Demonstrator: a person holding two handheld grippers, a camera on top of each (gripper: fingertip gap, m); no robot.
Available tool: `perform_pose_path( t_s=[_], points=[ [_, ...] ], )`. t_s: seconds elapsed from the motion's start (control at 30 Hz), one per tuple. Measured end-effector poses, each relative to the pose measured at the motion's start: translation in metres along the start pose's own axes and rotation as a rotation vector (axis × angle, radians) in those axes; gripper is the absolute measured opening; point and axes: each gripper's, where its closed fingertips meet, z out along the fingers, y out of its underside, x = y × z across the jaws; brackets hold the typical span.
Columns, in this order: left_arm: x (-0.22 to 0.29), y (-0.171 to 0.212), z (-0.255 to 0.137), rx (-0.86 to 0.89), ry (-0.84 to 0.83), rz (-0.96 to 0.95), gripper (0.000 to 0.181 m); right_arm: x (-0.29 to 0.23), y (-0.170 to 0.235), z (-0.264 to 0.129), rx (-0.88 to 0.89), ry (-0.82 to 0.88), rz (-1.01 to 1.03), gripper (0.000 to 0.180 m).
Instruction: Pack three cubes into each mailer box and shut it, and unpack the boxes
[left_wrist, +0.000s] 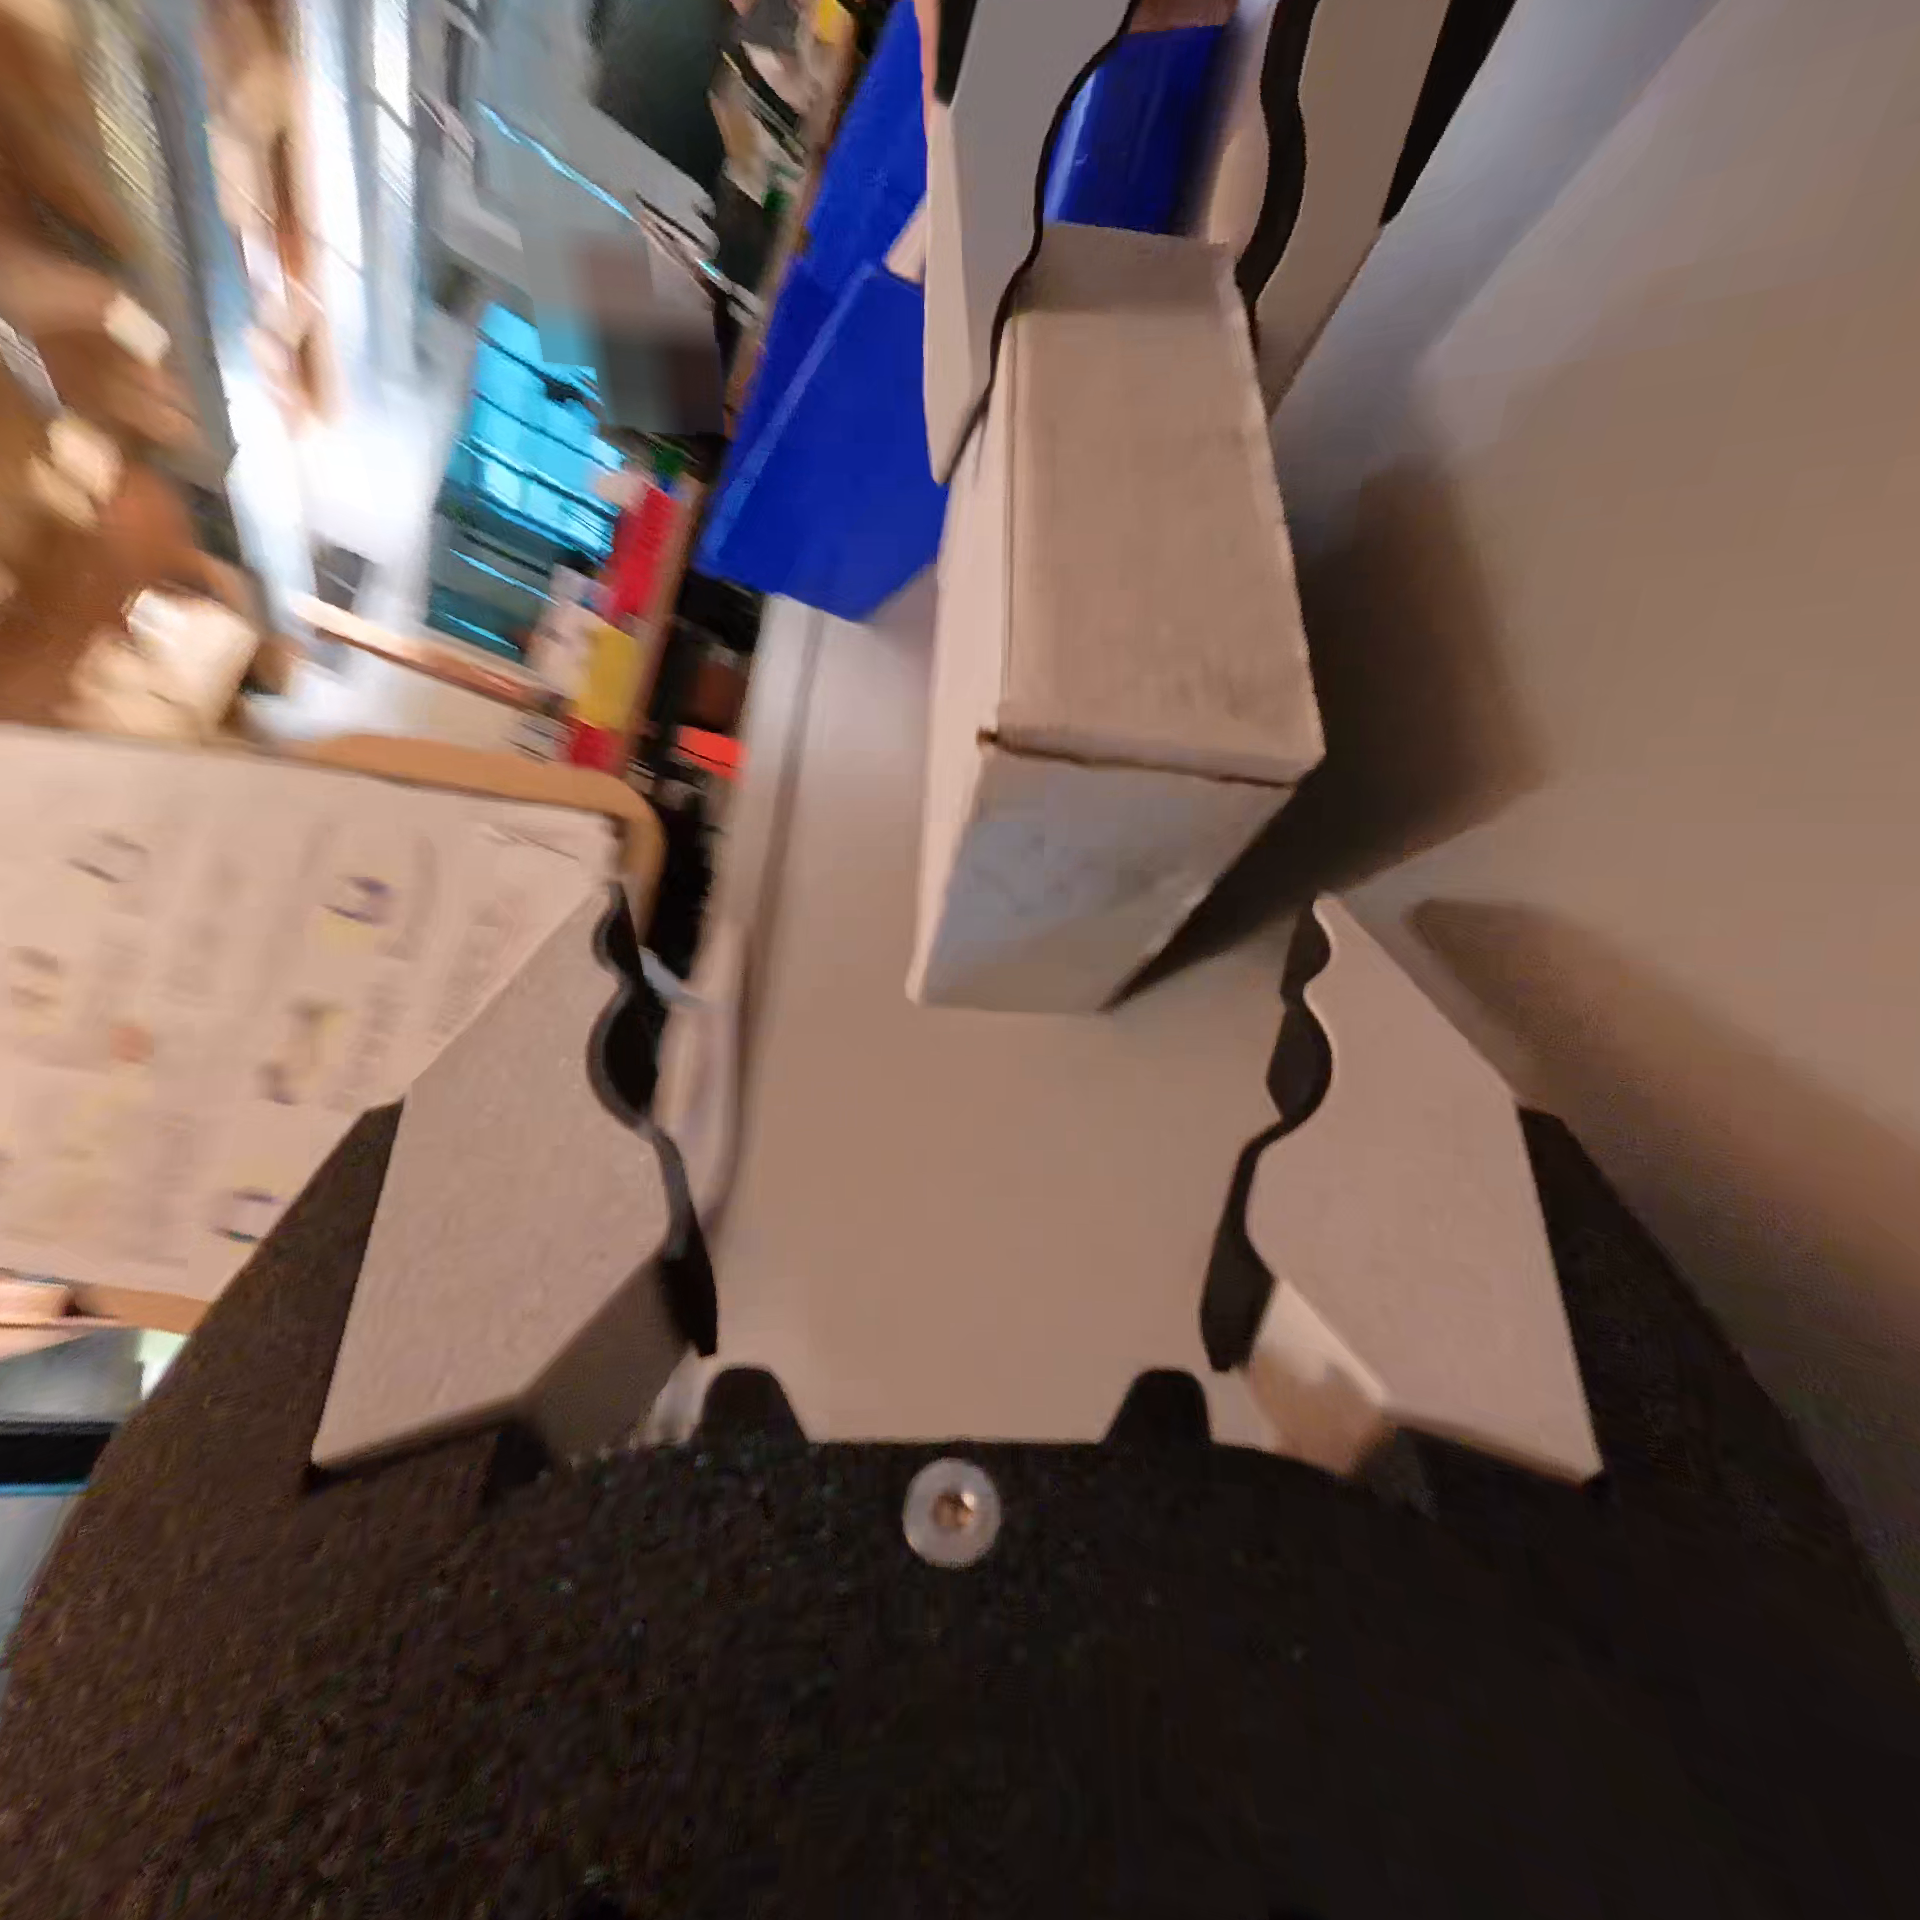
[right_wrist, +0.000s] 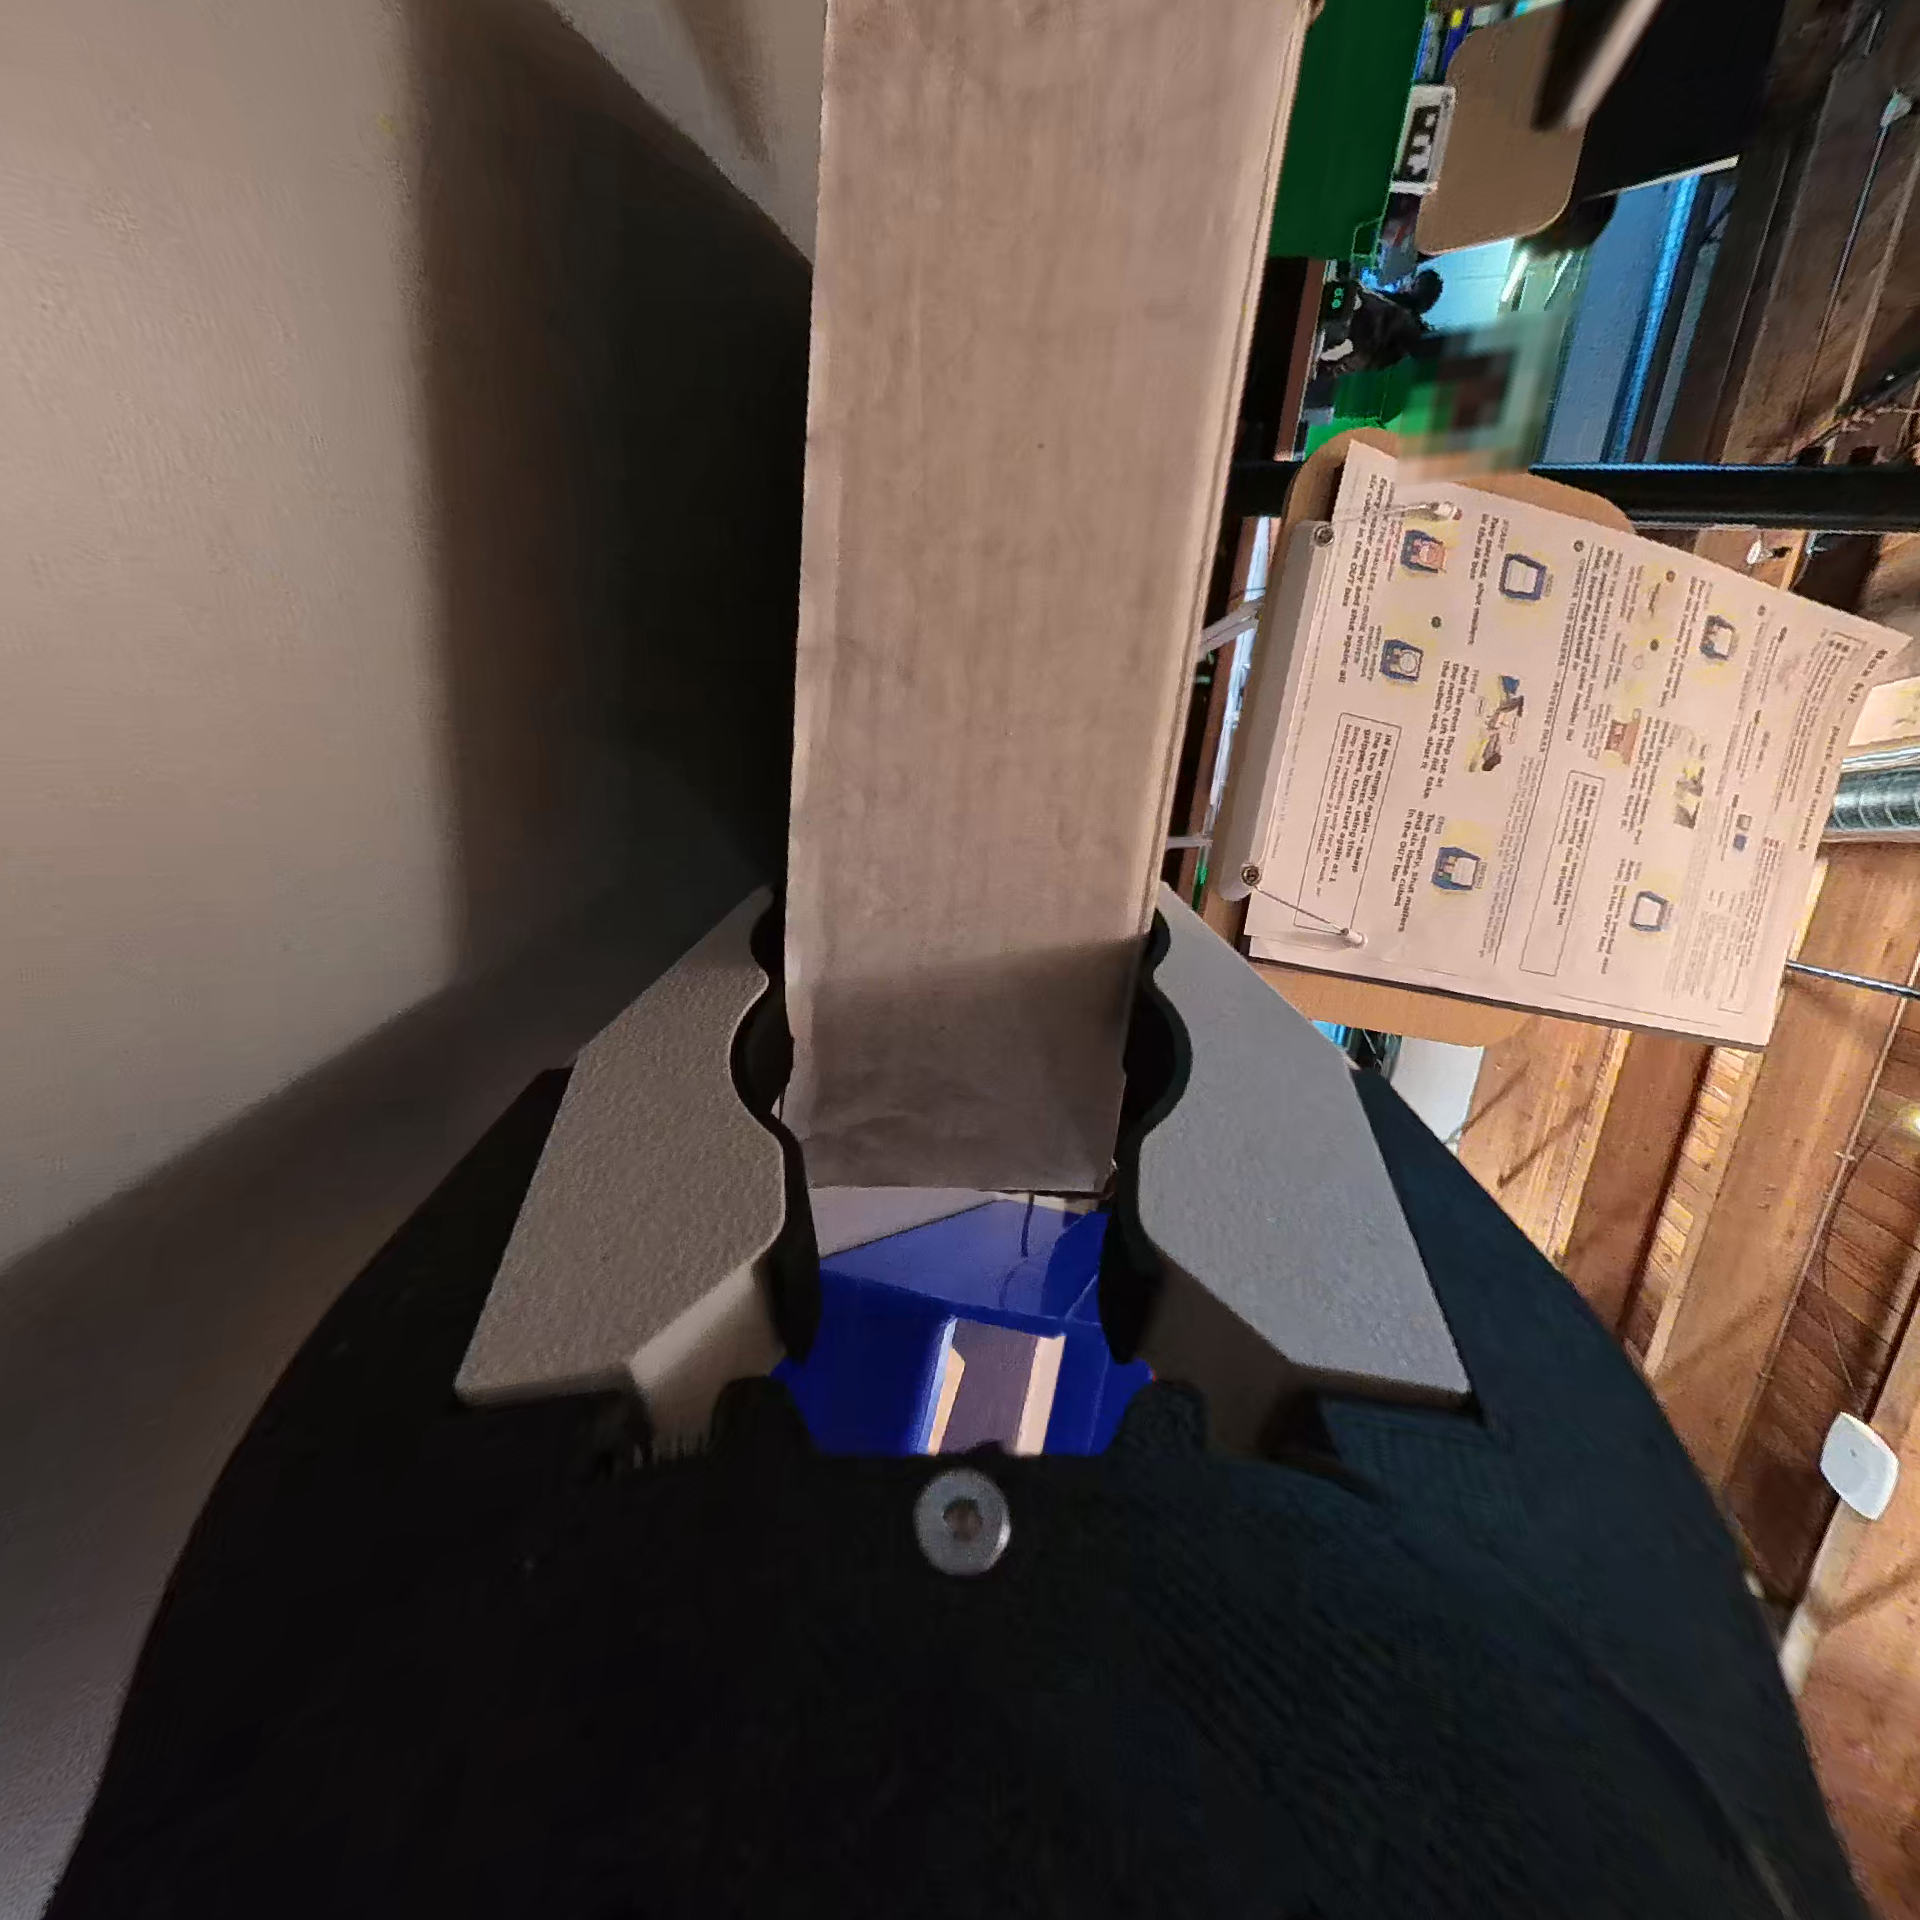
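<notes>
A shut white mailer box (right_wrist: 1018, 520) is clamped at one end between the fingers of my right gripper (right_wrist: 966, 935) and sticks out forward from it, held off the white table (right_wrist: 208, 520). In the left wrist view the same box (left_wrist: 1122, 675) points toward me, with the right gripper (left_wrist: 1112, 416) shut on its far end. My left gripper (left_wrist: 971, 914) is open and empty, its fingers spread wide just short of the box's near end and not touching it. No cubes are in view.
Blue bins (left_wrist: 831, 436) stand behind the box, and one shows under my right gripper (right_wrist: 935, 1340). A printed instruction sheet on a board (right_wrist: 1507, 748) stands at the table's side; it also shows in the left wrist view (left_wrist: 260, 987). Wooden shelving is beyond.
</notes>
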Motion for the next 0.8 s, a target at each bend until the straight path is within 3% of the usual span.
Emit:
perform_pose_path(
  t_s=[0.07,0.13,0.27,0.5,0.67,0.8],
  points=[
    [-0.002,-0.004,0.016,0.038,-0.074,0.152,0.119,0.0,-0.001,0.0,0.02,-0.006,0.019,0.063],
    [0.003,-0.003,0.033,0.072,-0.075,0.182,0.119,0.0,-0.002,0.0,0.041,-0.015,0.041,0.063],
    [0.014,0.003,0.059,0.115,-0.062,0.243,0.079,0.0,-0.003,0.0,0.056,-0.033,0.064,0.063],
    [0.011,0.004,0.073,0.109,-0.095,0.245,0.072,-0.001,0.004,-0.003,0.024,-0.02,0.067,0.065],
    [0.01,0.008,0.071,0.079,-0.095,0.248,0.071,0.009,-0.008,-0.018,-0.017,0.164,-0.146,0.075],
    [0.01,0.011,0.07,0.065,-0.09,0.246,0.07,0.005,-0.017,-0.03,-0.024,0.21,-0.242,0.064]
  ],
)
